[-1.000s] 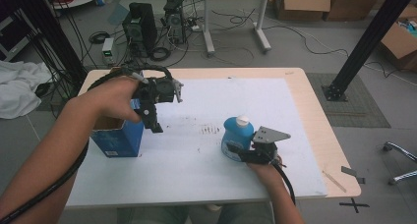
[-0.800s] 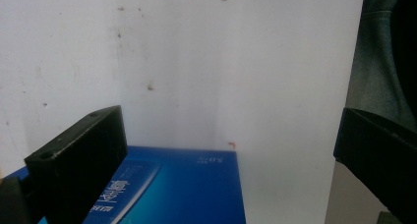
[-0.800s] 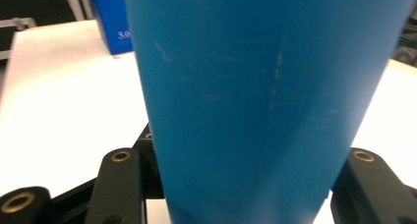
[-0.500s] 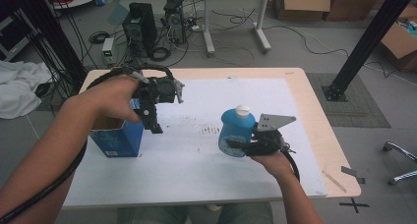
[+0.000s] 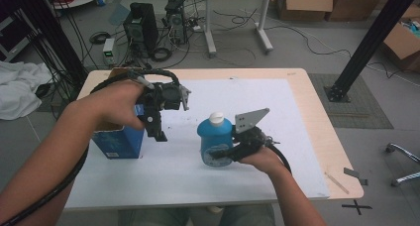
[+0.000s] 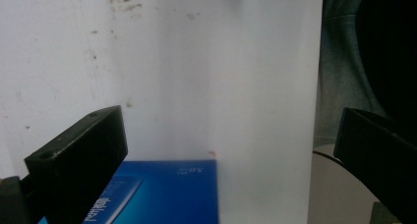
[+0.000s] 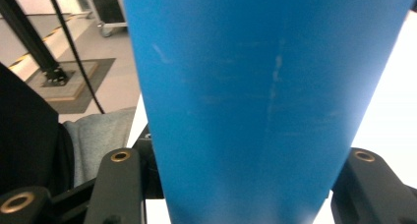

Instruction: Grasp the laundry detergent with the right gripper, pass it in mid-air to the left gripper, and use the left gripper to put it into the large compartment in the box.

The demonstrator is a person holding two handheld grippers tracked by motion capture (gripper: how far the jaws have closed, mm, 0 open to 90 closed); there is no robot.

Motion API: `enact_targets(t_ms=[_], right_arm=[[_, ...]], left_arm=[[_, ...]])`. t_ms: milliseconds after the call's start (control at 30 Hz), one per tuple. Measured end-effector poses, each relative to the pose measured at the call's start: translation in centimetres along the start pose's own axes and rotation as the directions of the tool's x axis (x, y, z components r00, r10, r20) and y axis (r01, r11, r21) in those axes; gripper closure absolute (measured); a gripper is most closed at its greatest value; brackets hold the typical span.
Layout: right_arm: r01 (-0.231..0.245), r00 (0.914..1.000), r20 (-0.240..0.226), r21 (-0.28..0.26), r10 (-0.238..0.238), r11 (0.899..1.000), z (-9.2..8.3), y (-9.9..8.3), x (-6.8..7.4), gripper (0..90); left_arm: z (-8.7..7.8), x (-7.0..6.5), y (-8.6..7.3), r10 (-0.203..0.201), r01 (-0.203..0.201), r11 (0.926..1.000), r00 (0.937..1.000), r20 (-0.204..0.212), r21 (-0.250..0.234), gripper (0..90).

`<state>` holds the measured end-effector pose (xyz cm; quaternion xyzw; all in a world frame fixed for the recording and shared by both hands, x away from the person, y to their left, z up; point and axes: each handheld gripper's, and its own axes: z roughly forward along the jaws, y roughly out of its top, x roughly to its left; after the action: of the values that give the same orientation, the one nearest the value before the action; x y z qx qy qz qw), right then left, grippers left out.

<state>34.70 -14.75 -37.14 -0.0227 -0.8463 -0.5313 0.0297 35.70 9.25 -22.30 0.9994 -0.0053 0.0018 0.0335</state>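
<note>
Forearms enter from the bottom of the high view, and I follow them up to the two grippers I am watching. The right gripper (image 5: 221, 155), a little right of the frame centre, has its jaws closed around the lower body of a blue bottle (image 5: 216, 142) with a white cap (image 5: 216, 118). The bottle stands upright, but whether its base touches the white mat (image 5: 277, 137) I cannot tell. In the right gripper view the blue bottle wall (image 7: 255, 96) sits between the two black jaws and touches both of them.

The left gripper (image 5: 159, 136) is in the left half of the frame, pointing down just beside the right edge of a blue box (image 5: 118, 142). In the left gripper view its jaws stand wide apart with nothing between them; below them I see the mat (image 6: 196, 76), some dark stains on it at the upper left, and a corner of the blue box (image 6: 167, 192) at the bottom.

The mat covers most of the wooden table (image 5: 317, 102). Farther away, on the floor at the top of the frame, are computer cases (image 5: 141, 25), loose cables (image 5: 237, 35) and cardboard boxes (image 5: 302, 3). A white cloth (image 5: 20, 94) lies at the left edge.
</note>
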Motion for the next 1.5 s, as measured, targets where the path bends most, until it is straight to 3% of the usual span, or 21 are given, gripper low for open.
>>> enact_targets(t_ms=[300, 633, 1167, 1500], right_arm=[[0.022, 0.9991, -0.036, 0.001, -0.022, 1.000, 4.0, 0.5, -0.7, 44.1], [0.038, 0.9986, -0.037, -0.019, -0.039, 0.999, 7.0, 1.1, -0.5, 44.3], [0.088, 0.9955, -0.030, -0.046, -0.090, 0.995, 8.5, 2.7, -0.1, 44.3], [0.064, 0.9976, -0.024, -0.035, -0.065, 0.997, 8.6, 2.8, 0.0, 44.3]], left_arm=[[0.5, -0.8, 1.0, 0.026, -0.026, 0.9996, 0.9996, 0.015, -0.010, 0.1], [1.5, -1.1, 1.7, 0.025, -0.025, 0.9997, 0.9994, 0.023, -0.007, 0.1], [2.3, -1.6, 2.6, 0.047, -0.047, 0.9989, 0.9989, -0.006, -0.002, 0.7], [2.5, -1.8, 3.0, 0.065, -0.065, 0.9978, 0.9974, -0.031, 0.009, 1.5]])
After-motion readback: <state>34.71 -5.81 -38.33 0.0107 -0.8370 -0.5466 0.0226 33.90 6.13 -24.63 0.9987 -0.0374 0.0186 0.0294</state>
